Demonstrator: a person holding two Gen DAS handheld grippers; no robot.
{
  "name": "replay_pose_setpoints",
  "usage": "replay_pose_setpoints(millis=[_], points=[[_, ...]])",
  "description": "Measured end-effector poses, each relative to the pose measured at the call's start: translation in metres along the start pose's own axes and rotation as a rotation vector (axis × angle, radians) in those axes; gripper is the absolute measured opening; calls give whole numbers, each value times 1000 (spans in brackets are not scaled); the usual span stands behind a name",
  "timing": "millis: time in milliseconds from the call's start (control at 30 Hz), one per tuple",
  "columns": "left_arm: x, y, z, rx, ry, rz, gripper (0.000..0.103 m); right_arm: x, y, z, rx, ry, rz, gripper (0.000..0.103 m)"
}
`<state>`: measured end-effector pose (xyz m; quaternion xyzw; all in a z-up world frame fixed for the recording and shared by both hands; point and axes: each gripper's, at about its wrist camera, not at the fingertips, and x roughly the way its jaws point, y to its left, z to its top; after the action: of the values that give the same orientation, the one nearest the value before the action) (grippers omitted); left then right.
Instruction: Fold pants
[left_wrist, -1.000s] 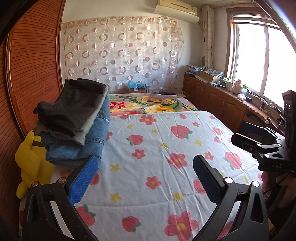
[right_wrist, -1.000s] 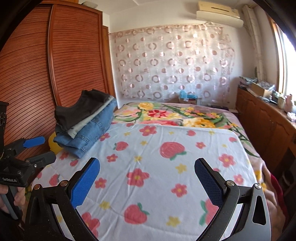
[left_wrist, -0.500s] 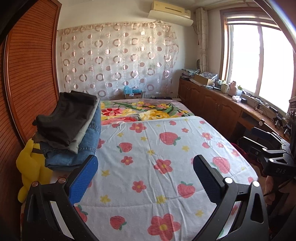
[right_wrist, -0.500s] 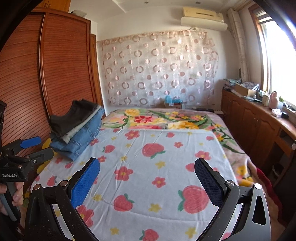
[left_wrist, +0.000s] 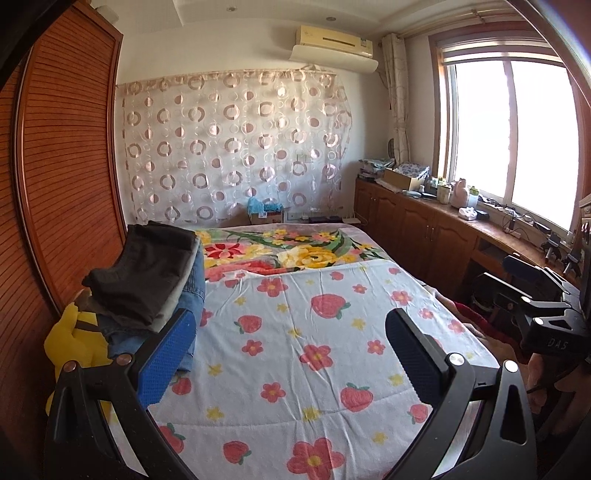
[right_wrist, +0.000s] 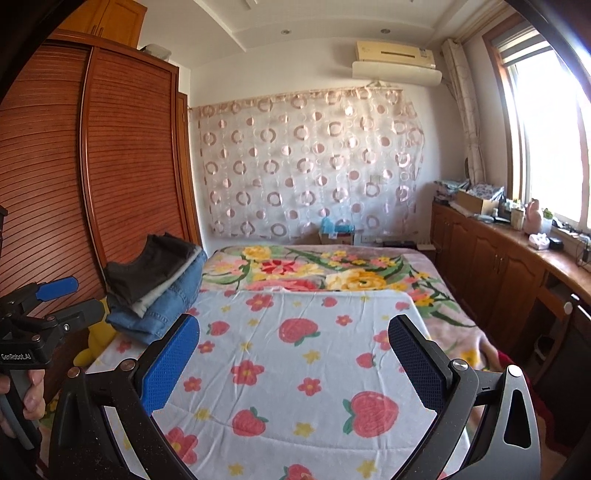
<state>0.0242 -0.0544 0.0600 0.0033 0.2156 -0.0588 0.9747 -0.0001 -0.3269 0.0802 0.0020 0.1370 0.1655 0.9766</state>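
Observation:
A stack of folded pants (left_wrist: 147, 284), dark ones on top, a grey pair and blue jeans below, lies at the left edge of the bed; it also shows in the right wrist view (right_wrist: 159, 284). My left gripper (left_wrist: 291, 354) is open and empty, held above the near end of the bed. My right gripper (right_wrist: 295, 358) is open and empty too, above the strawberry sheet (right_wrist: 295, 369). Each gripper shows at the edge of the other's view: the right one (left_wrist: 539, 291) and the left one (right_wrist: 51, 302), both open.
The bed carries a strawberry-print sheet (left_wrist: 314, 350) over a floral blanket (left_wrist: 288, 251). A yellow plush toy (left_wrist: 74, 339) sits beside the pants stack. A wooden wardrobe (right_wrist: 110, 166) stands on the left. Low cabinets (left_wrist: 424, 229) with clutter run under the window on the right.
Both grippers have pulled back from the bed and tilted up, so more of the room and ceiling shows. The pants stack has not moved. Both grippers stay open.

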Motion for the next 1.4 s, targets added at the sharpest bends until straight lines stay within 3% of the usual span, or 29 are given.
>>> replay_pose_setpoints(millis=[333,1400], points=[[-14,8,4,-12,-35,26,103,1,-1,-5,-4,-47,2,102],[-16,10,3,-11,-36,28,103,5,0,-7,-20,-42,-4,102]])
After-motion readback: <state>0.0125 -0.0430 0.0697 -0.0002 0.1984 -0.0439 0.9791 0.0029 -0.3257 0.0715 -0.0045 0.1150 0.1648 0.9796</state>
